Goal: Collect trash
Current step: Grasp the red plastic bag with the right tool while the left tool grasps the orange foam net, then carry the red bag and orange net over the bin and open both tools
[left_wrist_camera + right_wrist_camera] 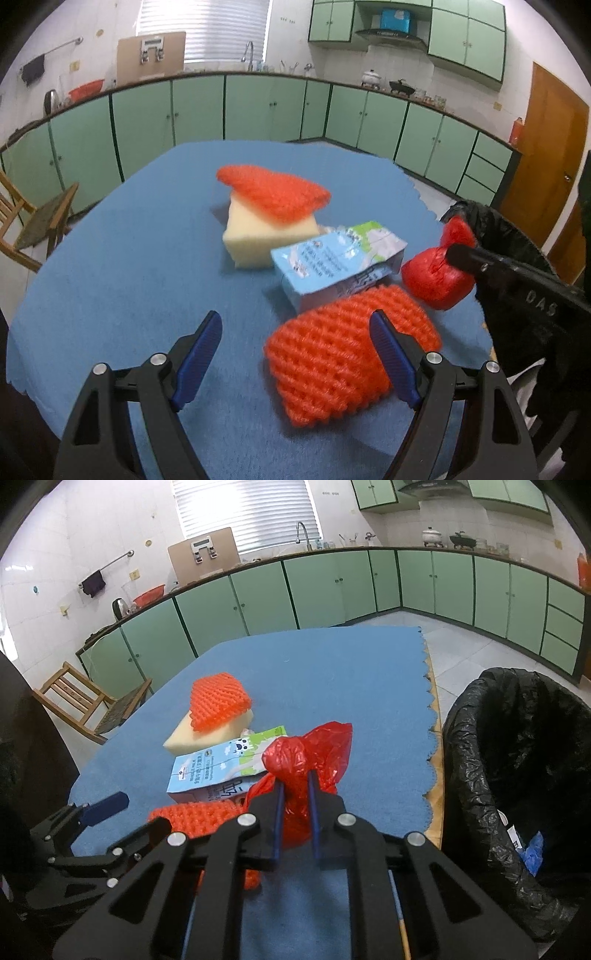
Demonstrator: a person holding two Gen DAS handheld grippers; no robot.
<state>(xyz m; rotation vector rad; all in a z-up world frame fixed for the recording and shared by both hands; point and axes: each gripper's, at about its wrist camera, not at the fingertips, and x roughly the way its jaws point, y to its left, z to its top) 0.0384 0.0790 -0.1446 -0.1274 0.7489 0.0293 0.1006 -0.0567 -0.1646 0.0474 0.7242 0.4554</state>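
While the right tongs (295,794) pinch a knotted red plastic bag (295,775), their blue pads squeeze the bag's neck from both sides, jaws nearly together. The bag's bulb and loose flap stick out just past the tips. Seen from the left camera, those same tongs (456,254) come in from the right edge and bite the bag (436,278) at its knot; whether the bag rests on the blue mat (129,258) or hangs clear of it, cannot tell.

Left tongs (295,354) stand wide, nothing between the pads. An orange foam net (332,354) lies on the mat under and just ahead of them, mostly toward their right finger, which overlaps its right part. No contact visible.

Just beyond that net, ahead of the left tongs: a crushed milk carton (332,266) lying on its side, touching the net's far edge. Further ahead, a pale yellow sponge block (258,236) with a second orange net (273,192) draped on top.

Right of the right tongs, off the mat's scalloped edge: a bin lined with a black bag (517,760), with something blue low inside.

From the right camera the left tongs (92,812) sit low left, near the front net (195,816).
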